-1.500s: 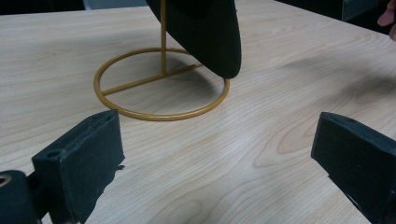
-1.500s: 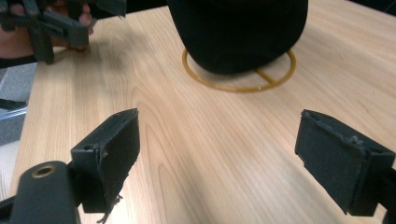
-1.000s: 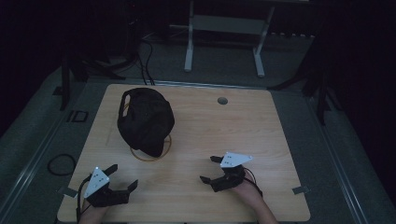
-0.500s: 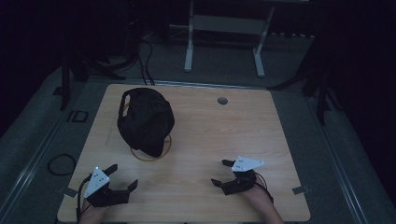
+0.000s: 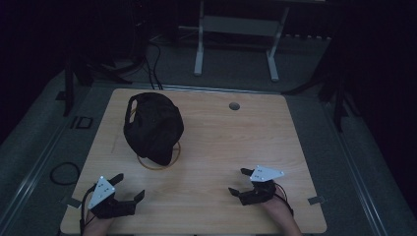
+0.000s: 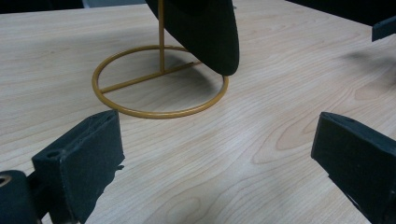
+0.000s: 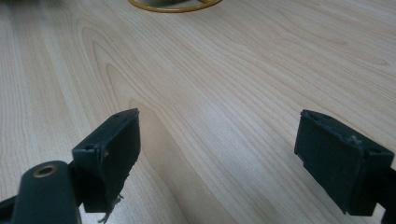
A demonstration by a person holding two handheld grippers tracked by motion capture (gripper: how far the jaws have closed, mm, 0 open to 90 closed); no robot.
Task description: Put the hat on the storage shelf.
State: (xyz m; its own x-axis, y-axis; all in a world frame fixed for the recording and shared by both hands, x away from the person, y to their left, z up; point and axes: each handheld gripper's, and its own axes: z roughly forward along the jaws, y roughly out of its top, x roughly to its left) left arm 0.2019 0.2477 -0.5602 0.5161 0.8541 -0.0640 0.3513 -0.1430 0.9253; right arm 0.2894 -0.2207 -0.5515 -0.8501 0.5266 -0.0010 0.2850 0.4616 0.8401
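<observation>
Right tool (image 5: pixel 240 181) shifted right and nearer the counter (image 5: pixel 236 142) edge. Both tools released, empty; left tool (image 5: pixel 129 186) faces the black cap (image 5: pixel 153 127) on its gold stand (image 6: pixel 159 88).

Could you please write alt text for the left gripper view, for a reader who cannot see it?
A black cap hangs on a gold wire stand whose ring base rests on a light wooden table. In the foreground the left gripper is wide open and empty, its two black jaws apart just above the wood, short of the stand.
</observation>
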